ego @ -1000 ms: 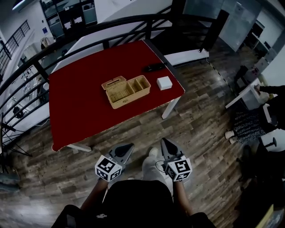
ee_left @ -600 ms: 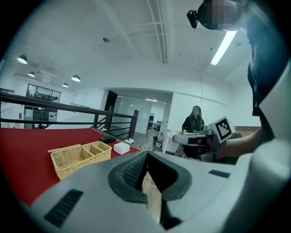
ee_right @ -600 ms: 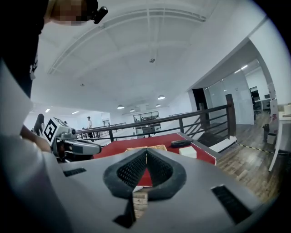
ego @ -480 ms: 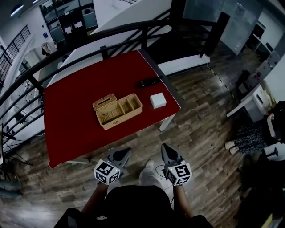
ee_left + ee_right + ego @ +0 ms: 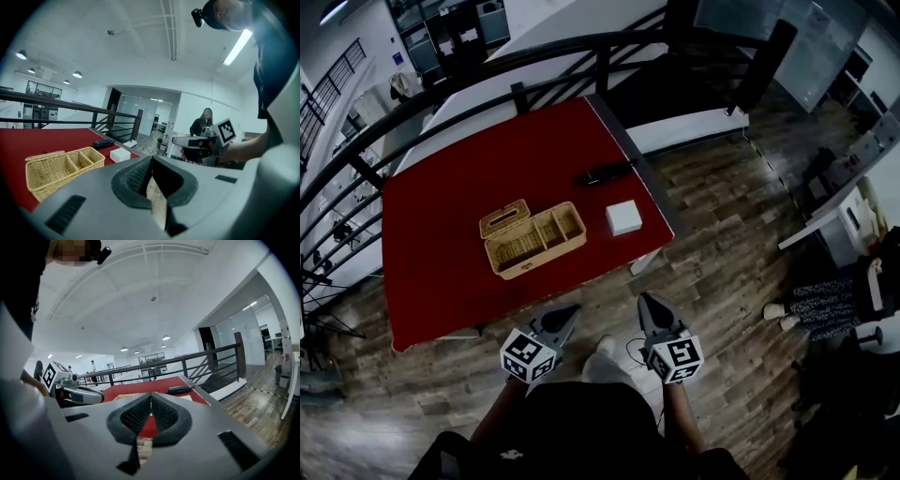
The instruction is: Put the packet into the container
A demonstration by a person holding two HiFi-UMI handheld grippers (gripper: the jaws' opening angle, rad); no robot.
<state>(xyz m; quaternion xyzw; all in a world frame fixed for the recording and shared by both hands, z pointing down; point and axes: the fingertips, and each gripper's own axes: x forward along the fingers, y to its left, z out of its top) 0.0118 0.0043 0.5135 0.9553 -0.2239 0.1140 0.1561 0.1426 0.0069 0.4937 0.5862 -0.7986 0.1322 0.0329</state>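
Nearly at the bench, both tools empty

Nearest, the left hand-held gripper (image 5: 570,311) and right hand-held gripper (image 5: 644,300) hang over the wooden floor (image 5: 731,281), jaws pressed together on nothing. Beyond, on the red bench (image 5: 431,234), the white packet (image 5: 623,217) lies just right of the wicker container (image 5: 534,260). One gripper should probably spread before meeting it squarely. No print is readable, only square markers (image 5: 528,356).

head: high, steeply down, far | gripper views: low, near-level, facing table (image 5: 441,234) | shared: table, basket (image 5: 532,239)
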